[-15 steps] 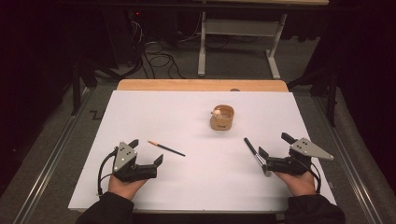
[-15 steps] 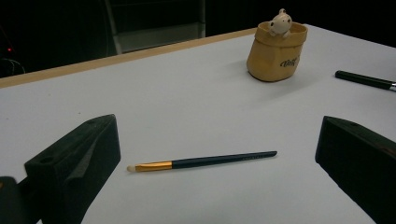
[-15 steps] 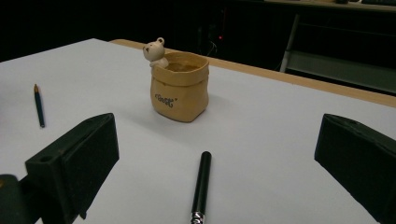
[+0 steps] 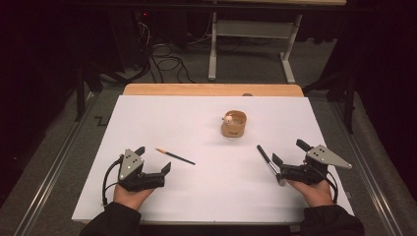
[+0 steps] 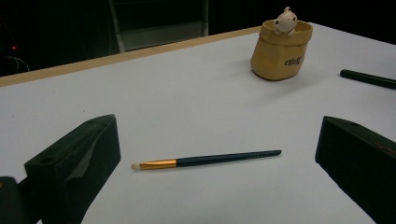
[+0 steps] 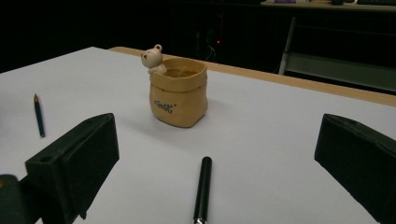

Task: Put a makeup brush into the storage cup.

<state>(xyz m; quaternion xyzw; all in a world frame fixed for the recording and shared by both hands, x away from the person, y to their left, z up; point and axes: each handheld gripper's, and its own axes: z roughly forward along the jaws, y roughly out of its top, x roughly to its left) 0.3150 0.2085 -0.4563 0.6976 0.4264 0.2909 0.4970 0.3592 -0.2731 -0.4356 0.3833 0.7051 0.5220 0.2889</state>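
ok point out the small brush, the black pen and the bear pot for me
small brush [image 5: 210, 159], left gripper view, on the middle of its dark handle
black pen [image 6: 202, 189], right gripper view, on its barrel
bear pot [image 4: 233, 129], high view, on its tan front wall

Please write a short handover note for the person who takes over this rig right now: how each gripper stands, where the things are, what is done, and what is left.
Left gripper: open, holds nothing, low over the table's near left part.
Right gripper: open, holds nothing, at the near right.
Thin brush: flat on the white table, just ahead of the left jaws, untouched.
Black brush: flat on the table, its end between the right jaws, not gripped.
Tan holder with the bear figure: upright in the middle, farther back. No brush shows inside it.
Done: nothing moved yet.
Left: probably grip each brush and put it into the holder.
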